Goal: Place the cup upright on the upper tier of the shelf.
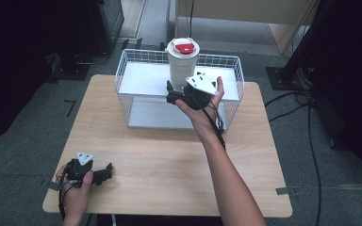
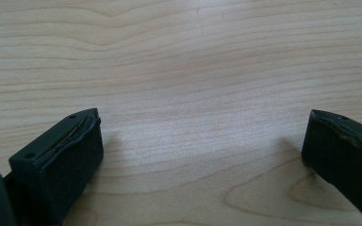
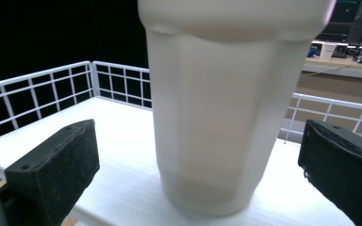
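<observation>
A tall white cup (image 1: 181,68) with a red and white lid (image 1: 184,46) stands upright on the upper shelf of a white wire basket (image 1: 139,77). My right gripper (image 1: 170,93) reaches into the basket at the cup's base. In the right gripper view the cup (image 3: 226,94) stands between the jaws of the right gripper (image 3: 200,127), which are open with a gap on either side. My left gripper (image 1: 107,173) rests on the wooden table (image 1: 160,155) at the front left. It is open (image 2: 202,117) over bare wood (image 2: 193,56), with nothing between its jaws.
The basket's wire rim (image 3: 37,77) runs around the white shelf (image 3: 113,141). A lower grey shelf (image 1: 155,113) sits under it. Black stands and cables (image 1: 306,99) lie on the floor to the right of the table.
</observation>
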`<state>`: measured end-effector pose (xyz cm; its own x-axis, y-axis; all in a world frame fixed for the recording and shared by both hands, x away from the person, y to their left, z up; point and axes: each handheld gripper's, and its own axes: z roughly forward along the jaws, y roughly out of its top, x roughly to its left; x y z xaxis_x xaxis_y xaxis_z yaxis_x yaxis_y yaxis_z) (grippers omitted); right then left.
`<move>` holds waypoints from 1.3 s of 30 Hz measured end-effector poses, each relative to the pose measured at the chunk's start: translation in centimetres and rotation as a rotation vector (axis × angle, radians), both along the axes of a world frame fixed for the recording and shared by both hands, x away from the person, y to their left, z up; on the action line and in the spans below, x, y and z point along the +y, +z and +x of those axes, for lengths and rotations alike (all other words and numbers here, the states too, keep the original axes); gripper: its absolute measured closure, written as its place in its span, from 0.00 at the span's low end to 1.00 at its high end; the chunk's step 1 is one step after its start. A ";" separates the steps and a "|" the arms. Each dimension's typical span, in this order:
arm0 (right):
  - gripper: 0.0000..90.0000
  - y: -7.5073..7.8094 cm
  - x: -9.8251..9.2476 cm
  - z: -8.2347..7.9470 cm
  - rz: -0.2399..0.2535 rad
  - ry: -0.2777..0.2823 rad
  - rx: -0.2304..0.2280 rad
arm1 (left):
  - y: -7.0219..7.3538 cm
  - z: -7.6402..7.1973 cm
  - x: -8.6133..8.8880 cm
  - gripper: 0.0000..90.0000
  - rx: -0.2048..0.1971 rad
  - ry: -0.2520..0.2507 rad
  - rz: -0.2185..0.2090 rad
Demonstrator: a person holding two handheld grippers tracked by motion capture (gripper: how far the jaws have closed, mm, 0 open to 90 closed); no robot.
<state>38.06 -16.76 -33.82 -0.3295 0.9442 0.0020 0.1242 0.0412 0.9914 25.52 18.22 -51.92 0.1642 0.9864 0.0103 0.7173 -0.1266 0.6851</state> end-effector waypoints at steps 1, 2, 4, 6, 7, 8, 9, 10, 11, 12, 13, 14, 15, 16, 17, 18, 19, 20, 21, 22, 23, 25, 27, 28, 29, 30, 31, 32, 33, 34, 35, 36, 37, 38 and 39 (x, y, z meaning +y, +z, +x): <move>0.00 0.0 0.0 0.0 0.000 0.000 0.000 | 0.0 0.0 0.0 0.00 0.000 0.000 0.000; 0.00 -0.1 -0.3 -0.6 0.001 0.007 -0.003 | 0.0 0.0 0.0 0.00 -0.003 0.002 -0.002; 0.00 -0.2 -0.5 -0.9 0.003 0.010 -0.004 | 0.0 0.0 0.0 0.00 -0.001 0.000 0.000; 0.00 -0.4 -0.8 -1.5 0.006 0.017 -0.005 | 0.0 0.0 0.0 0.00 -0.002 0.002 -0.002; 0.00 -0.5 -1.0 -1.8 0.006 0.019 -0.007 | 0.0 0.0 0.0 0.00 -0.002 0.002 -0.002; 0.00 -0.7 -1.4 -2.4 -0.003 0.024 -0.012 | 0.0 0.0 0.0 0.00 -0.002 0.002 -0.002; 0.00 -0.7 -1.4 -2.4 -0.003 0.024 -0.012 | 0.0 0.0 0.0 0.00 -0.002 0.002 -0.002; 0.00 -0.9 -1.8 -3.0 -0.015 0.027 -0.017 | 0.0 0.0 0.0 0.00 0.000 0.000 0.000; 0.00 -0.9 -1.8 -3.0 -0.015 0.027 -0.017 | 0.0 0.0 0.0 0.00 0.000 0.000 0.000; 0.00 -1.2 -2.2 -3.4 -0.019 0.033 -0.024 | 0.0 0.0 0.0 0.00 0.000 0.000 0.000; 0.00 -1.3 -2.4 -3.7 -0.023 0.033 -0.027 | 0.0 0.0 0.0 0.00 0.000 0.000 0.000; 0.00 -1.4 -2.6 -3.9 -0.024 0.033 -0.031 | 0.0 0.0 0.0 0.00 0.000 0.000 0.000; 0.00 -1.4 -2.6 -3.9 -0.024 0.033 -0.031 | 0.0 0.0 0.0 0.00 0.000 0.000 0.000; 0.00 -1.6 -3.0 -4.5 -0.024 0.034 -0.032 | 0.0 0.0 0.0 0.00 0.000 0.000 0.000; 0.00 -1.7 -3.1 -4.7 -0.033 0.033 -0.037 | 0.0 0.0 0.0 0.00 0.000 0.000 0.000; 0.00 -1.7 -3.1 -4.7 -0.033 0.033 -0.037 | 0.0 0.0 0.0 0.00 -0.001 0.002 -0.002; 0.00 -1.9 -3.3 -4.9 -0.035 0.031 -0.037 | 0.0 0.0 0.0 0.00 0.001 0.000 0.000; 0.00 -2.0 -3.4 -5.2 -0.038 0.033 -0.038 | 0.0 0.0 0.0 0.00 -0.001 0.002 -0.002; 0.00 -2.1 -3.6 -5.4 -0.038 0.033 -0.039 | 0.0 0.0 0.0 0.00 -0.001 0.002 -0.002; 0.00 -2.4 -3.9 -5.9 -0.042 0.031 -0.035 | 0.0 0.0 0.0 0.00 -0.001 0.002 -0.002; 0.00 -2.4 -3.9 -5.9 -0.042 0.031 -0.035 | 0.0 0.0 0.0 0.00 0.000 0.000 0.000; 0.00 -2.6 -4.2 -6.3 -0.042 0.029 -0.037 | 0.0 0.0 0.0 0.00 -0.002 0.002 -0.002; 0.00 -2.8 -4.7 -7.0 -0.040 0.026 -0.040 | 0.0 0.0 0.0 0.00 -0.002 0.002 -0.002; 0.00 -2.9 -4.9 -7.2 -0.042 0.024 -0.043 | 0.0 0.0 0.0 0.00 -0.002 0.002 -0.002; 0.00 -3.0 -5.0 -7.4 -0.044 0.024 -0.044 | 0.0 0.0 0.0 0.00 0.000 0.000 0.000; 0.00 -3.1 -5.2 -7.6 -0.047 0.021 -0.043 | 0.0 0.0 0.0 0.00 0.000 0.000 0.000; 0.00 -3.1 -5.2 -7.6 -0.047 0.021 -0.043 | 0.0 0.0 0.0 0.00 -0.003 0.002 -0.002; 0.00 -3.2 -5.3 -7.8 -0.056 0.019 -0.046 | 0.0 0.0 0.0 0.00 -0.003 0.002 -0.002; 0.00 -3.4 -5.5 -7.9 -0.054 0.017 -0.044 | 0.0 0.0 0.0 0.00 -0.003 0.002 -0.002; 0.00 -3.5 -5.7 -8.1 -0.051 0.014 -0.041 | 0.0 0.0 0.0 0.00 -0.003 0.002 -0.002; 0.00 -3.6 -5.9 -8.2 -0.050 0.014 -0.041 | 0.0 0.0 0.0 0.00 -0.001 0.000 0.000; 0.00 -3.7 -6.2 -8.7 -0.039 0.008 -0.038 | 0.0 0.0 0.0 0.00 -0.001 0.001 -0.002; 0.00 -3.7 -6.2 -8.7 -0.039 0.008 -0.038 | 0.0 0.0 0.0 0.00 -0.001 0.001 -0.002; 0.00 -3.8 -6.4 -8.8 -0.038 0.006 -0.040 | 0.0 0.0 0.0 0.00 0.001 -0.001 0.001; 0.00 -3.9 -6.5 -9.0 -0.034 0.006 -0.040 | 0.0 0.0 0.0 0.00 -0.001 0.001 -0.003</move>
